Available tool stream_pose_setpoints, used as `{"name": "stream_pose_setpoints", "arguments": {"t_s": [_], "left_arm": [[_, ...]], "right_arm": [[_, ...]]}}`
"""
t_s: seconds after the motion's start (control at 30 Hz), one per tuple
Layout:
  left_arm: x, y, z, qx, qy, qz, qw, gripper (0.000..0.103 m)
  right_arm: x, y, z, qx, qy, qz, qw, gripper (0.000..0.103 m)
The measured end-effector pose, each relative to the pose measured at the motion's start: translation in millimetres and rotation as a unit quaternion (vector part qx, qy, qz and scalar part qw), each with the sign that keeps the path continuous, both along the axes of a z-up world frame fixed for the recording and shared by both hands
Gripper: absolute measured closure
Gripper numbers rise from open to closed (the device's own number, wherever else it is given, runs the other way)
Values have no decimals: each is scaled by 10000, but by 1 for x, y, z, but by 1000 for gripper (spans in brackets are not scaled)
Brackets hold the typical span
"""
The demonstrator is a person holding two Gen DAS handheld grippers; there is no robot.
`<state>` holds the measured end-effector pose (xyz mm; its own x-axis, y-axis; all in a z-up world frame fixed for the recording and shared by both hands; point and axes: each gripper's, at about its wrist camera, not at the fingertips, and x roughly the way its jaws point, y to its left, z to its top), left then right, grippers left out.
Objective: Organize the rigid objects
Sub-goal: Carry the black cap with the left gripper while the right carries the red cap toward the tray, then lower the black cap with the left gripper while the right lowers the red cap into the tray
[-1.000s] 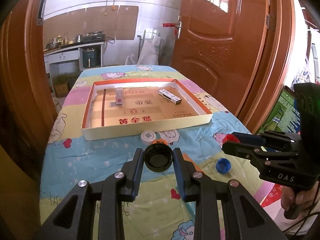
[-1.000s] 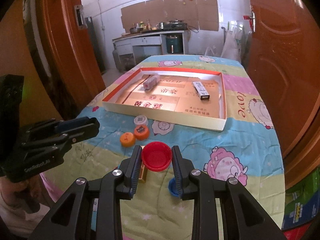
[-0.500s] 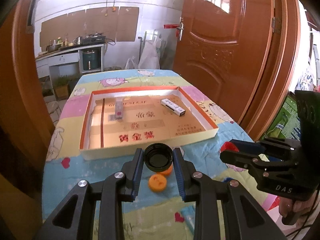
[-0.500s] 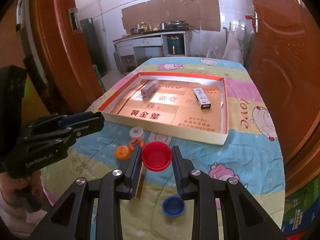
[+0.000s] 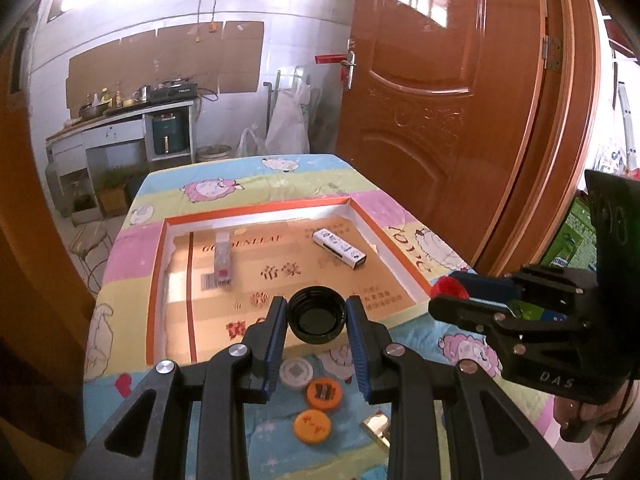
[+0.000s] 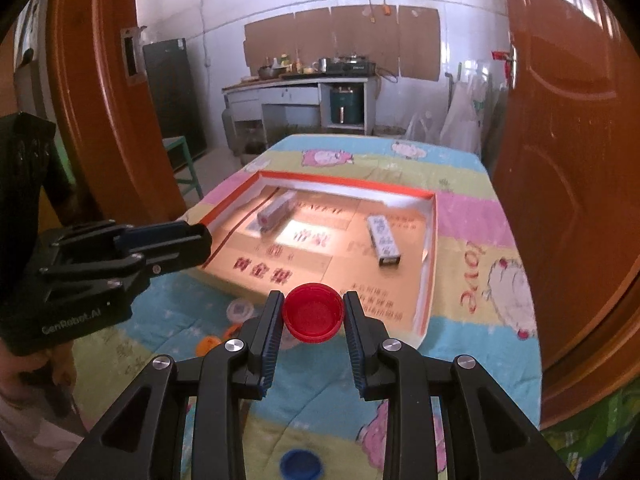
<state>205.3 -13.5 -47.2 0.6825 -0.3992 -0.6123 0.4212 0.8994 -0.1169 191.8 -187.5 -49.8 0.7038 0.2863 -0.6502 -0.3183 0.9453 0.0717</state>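
Here the left tool (image 5: 317, 315) pinches a black cap (image 5: 317, 314), open side up, above the near edge of the shallow cardboard tray (image 5: 157, 264) on the quilt-covered table (image 5: 256, 178), while the right tool (image 6: 313, 313) pinches a red cap (image 6: 313, 313) over the tray's near right part. Inside the tray lie a small clear box with a pink label (image 5: 223, 259) and a white printed box (image 5: 339, 249), well apart. On the quilt just before the tray sit a white cap (image 5: 296, 372), two orange caps (image 5: 324, 393) and a blue cap (image 6: 300, 465).
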Motion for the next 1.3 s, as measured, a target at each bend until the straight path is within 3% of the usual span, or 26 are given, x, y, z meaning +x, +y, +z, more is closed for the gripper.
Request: {"name": "stream_pose_setpoints", "arguments": {"t_s": [0.57,1.3], "left_arm": [[68,-11,9,-164,180,192,9995,72],[156,-37,-25,44,695,321,9971,72]], "right_arm": [[67,-22,8,-333,-146,-41,9993,72],[190,-42,-30,-632,152,194,9977,72]]}}
